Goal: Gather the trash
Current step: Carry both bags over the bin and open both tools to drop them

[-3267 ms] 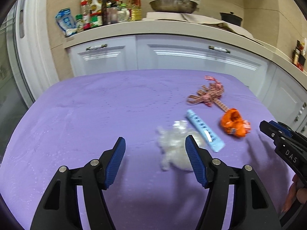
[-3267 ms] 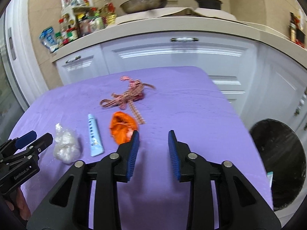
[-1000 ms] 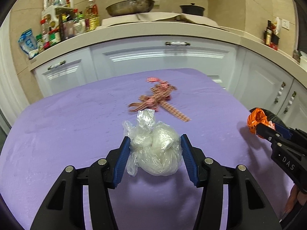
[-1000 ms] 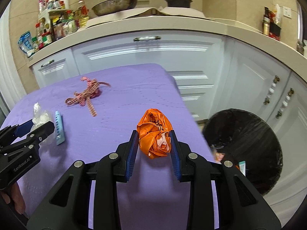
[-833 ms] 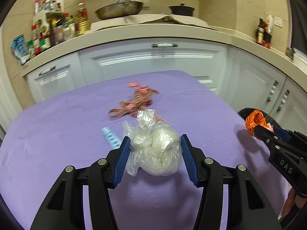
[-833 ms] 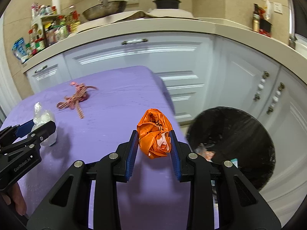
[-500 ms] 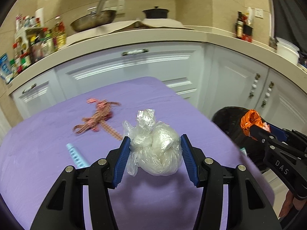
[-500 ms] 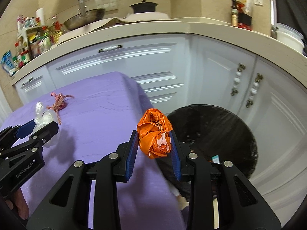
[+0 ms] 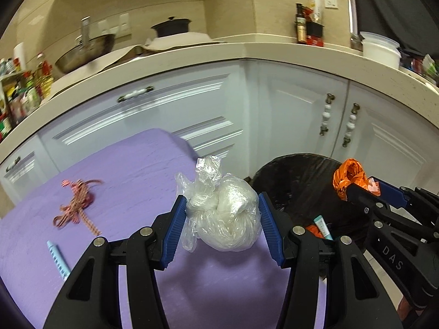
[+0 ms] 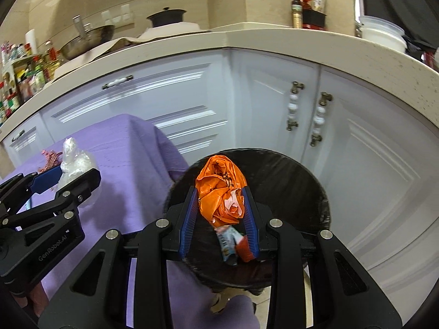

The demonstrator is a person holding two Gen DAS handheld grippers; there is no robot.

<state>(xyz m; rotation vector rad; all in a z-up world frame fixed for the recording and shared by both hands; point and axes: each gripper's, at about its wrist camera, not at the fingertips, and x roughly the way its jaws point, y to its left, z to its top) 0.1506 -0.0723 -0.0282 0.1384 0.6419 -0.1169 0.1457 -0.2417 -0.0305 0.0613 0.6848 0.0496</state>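
My left gripper (image 9: 221, 220) is shut on a crumpled clear plastic bag (image 9: 222, 213), held above the right edge of the purple table (image 9: 123, 189). My right gripper (image 10: 221, 212) is shut on a crumpled orange bag (image 10: 221, 192), hanging over the black-lined bin (image 10: 296, 181) on the floor. The bin (image 9: 296, 181) holds a few wrappers (image 10: 229, 242). In the left wrist view the right gripper (image 9: 359, 189) with the orange bag (image 9: 348, 174) sits over the bin's right side. A checked ribbon (image 9: 76, 204) and a light blue tube (image 9: 57, 256) lie on the table.
White cabinets (image 10: 274, 104) with knobbed handles curve behind the bin. The counter (image 9: 192, 54) above carries a pan, a black pot, bottles and white tubs. The left gripper (image 10: 59, 182) with the clear bag appears at the left of the right wrist view.
Both grippers have swung to the right with their bags. The bin has come under the right gripper, and the table has slid to the left in both views.
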